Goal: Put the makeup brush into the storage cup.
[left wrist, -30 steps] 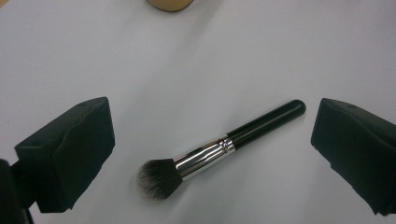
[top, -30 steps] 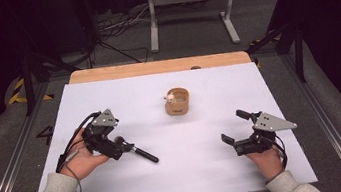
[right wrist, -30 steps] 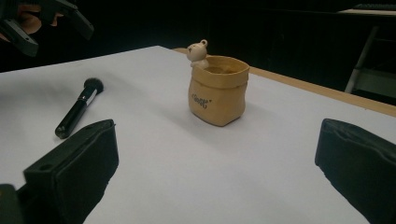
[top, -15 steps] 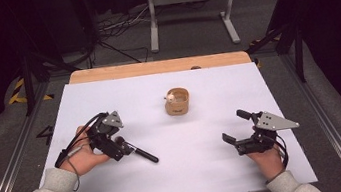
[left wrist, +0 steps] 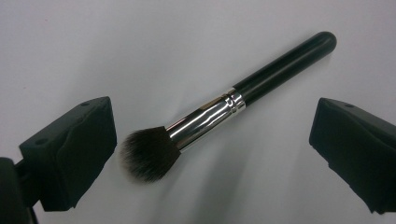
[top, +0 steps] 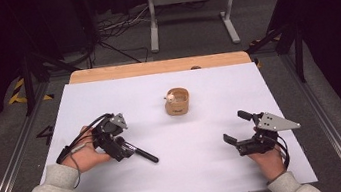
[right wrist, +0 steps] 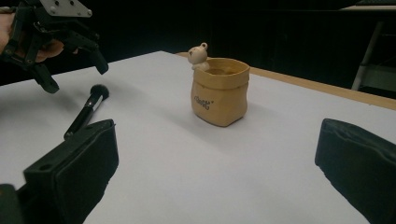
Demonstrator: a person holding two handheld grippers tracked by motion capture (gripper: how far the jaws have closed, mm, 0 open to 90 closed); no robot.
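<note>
One makeup brush [left wrist: 219, 114]: black handle, silver ferrule, dark fluffy bristles.

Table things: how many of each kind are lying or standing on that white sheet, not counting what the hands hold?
Brush: 1
Pot: 1, tan, with a small bear figure on its rim
Total: 2

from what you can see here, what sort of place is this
Probably a lab or recording workspace, not a home: a white-topped table stands on grey carpet among dark curtains, with loose cables and a metal stand behind it. On it lie a makeup brush and a small pot.
</note>
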